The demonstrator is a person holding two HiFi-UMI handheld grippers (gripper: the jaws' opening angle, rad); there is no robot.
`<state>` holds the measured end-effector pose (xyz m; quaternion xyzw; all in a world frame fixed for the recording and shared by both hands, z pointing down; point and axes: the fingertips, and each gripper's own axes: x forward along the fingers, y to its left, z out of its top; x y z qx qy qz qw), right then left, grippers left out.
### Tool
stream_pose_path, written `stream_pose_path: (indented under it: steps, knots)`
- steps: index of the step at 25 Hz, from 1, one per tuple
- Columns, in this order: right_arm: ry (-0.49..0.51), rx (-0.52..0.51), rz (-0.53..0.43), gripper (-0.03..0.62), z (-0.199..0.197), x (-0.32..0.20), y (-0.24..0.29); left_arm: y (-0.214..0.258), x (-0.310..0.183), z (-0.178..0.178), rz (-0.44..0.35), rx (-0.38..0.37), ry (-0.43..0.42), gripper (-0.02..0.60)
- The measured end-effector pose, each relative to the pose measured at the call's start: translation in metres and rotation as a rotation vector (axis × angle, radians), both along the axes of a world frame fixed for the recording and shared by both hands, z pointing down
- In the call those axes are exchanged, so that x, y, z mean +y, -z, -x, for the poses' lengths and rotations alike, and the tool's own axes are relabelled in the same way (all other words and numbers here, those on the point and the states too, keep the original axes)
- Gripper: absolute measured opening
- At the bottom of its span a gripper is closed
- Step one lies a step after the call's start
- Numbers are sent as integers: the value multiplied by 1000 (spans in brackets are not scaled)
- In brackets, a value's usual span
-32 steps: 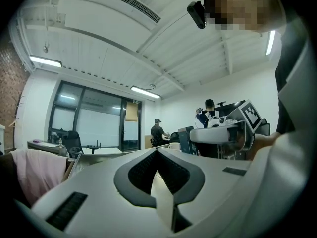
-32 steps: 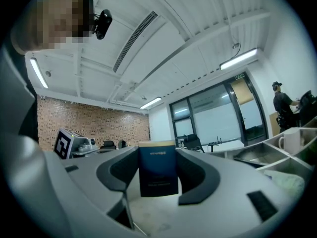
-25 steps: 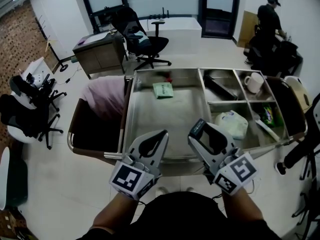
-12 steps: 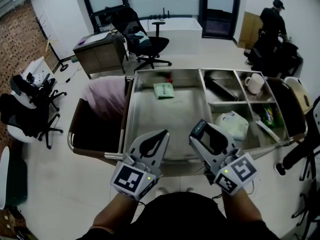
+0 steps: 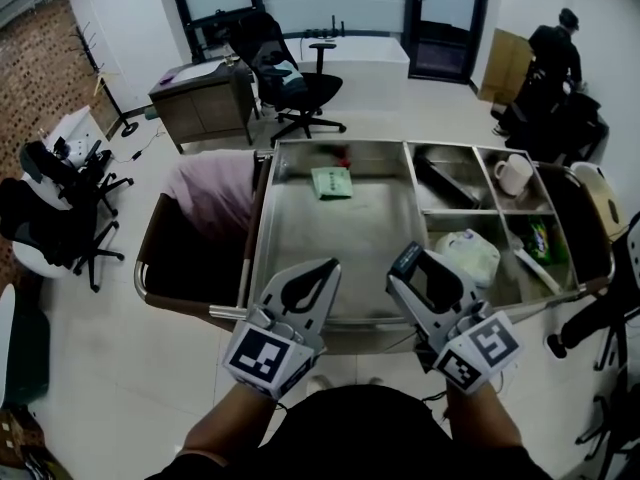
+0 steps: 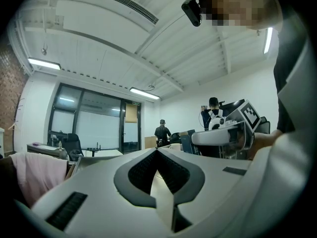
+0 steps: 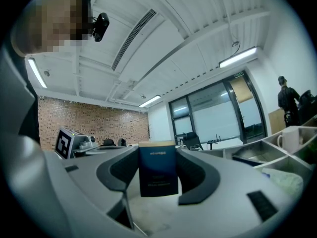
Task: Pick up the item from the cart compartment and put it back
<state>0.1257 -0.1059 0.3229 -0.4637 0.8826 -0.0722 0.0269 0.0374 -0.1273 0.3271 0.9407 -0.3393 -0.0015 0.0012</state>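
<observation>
My right gripper [image 5: 408, 266] is shut on a small dark blue box [image 5: 430, 284] and hovers level over the near edge of the steel cart [image 5: 300, 313]. In the right gripper view the blue box [image 7: 157, 175] stands upright between the pads of that gripper [image 7: 157, 155]. To its left, my left gripper [image 5: 326, 268] is shut with nothing in it, its tips meeting in the left gripper view [image 6: 157, 151]. The cart's large compartment holds a green packet [image 5: 330, 181] near its far wall.
The small compartments on the right hold a white mug [image 5: 512, 173], a dark flat item [image 5: 440, 178], a white bag [image 5: 466, 253] and a green pack [image 5: 540, 236]. A pink cloth [image 5: 205, 193] fills the bin at the cart's left. Office chairs [image 5: 290, 78] and a person [image 5: 560, 58] are behind.
Neither gripper has moved and the blue box stays gripped. Only the head view has shifted slightly.
</observation>
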Motion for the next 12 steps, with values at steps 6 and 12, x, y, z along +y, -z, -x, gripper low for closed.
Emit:
stream_pose_path:
  steps: [6,12]
  knots:
    - [-3,30,-11,258,-2,-14,10,-1,-3,3,-7,-5,3,0]
    - [9,94,-36,258,0,-33,30,-4,-7,11,4,0,19,0]
